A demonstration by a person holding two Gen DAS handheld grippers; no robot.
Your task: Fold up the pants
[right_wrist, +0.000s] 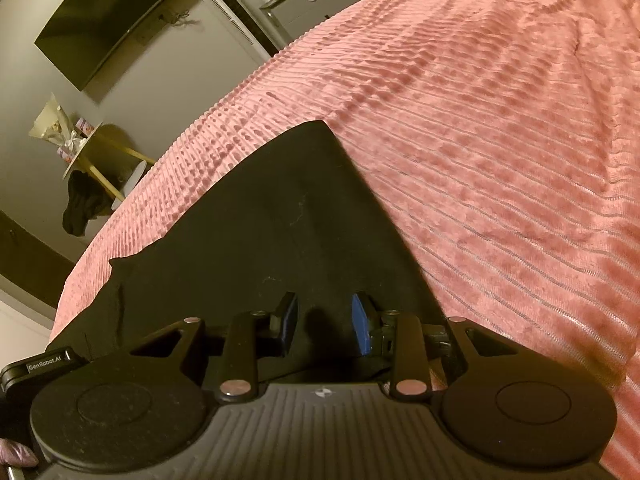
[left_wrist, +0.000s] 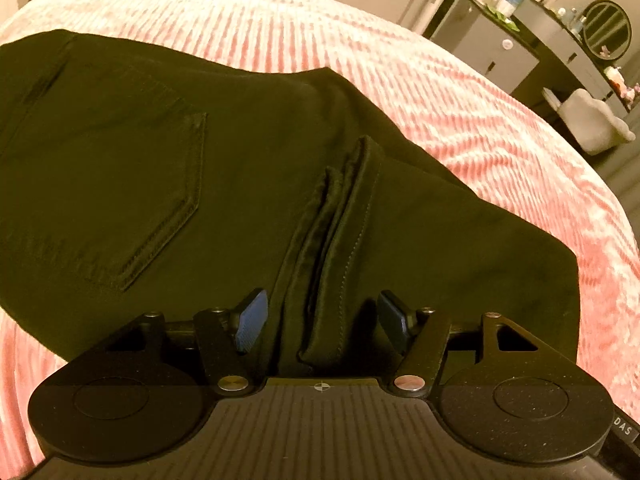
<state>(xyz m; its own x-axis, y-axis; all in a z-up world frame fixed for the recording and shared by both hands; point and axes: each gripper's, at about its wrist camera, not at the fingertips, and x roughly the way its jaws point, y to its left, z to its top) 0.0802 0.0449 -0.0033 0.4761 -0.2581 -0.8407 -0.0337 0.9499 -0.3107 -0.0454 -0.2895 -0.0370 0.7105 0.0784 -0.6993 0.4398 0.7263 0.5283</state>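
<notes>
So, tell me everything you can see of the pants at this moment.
The pants are black, of a woven, jeans-like cloth, lying mostly flat on the pink ribbed bedspread. A stitched back pocket faces up. A bunched ridge of folded fabric with a stitched seam runs between the open fingers of the left gripper, which do not press it. The right gripper is over a flat pointed end.

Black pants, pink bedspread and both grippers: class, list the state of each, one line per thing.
Black pants: folded over, lying flat on the bed, back pocket facing up.
Pink bedspread: spread over the bed, under the pants.
Left gripper: open, fingers astride a bunched fold.
Right gripper: fingers partly apart over the pants; grip unclear.
</notes>
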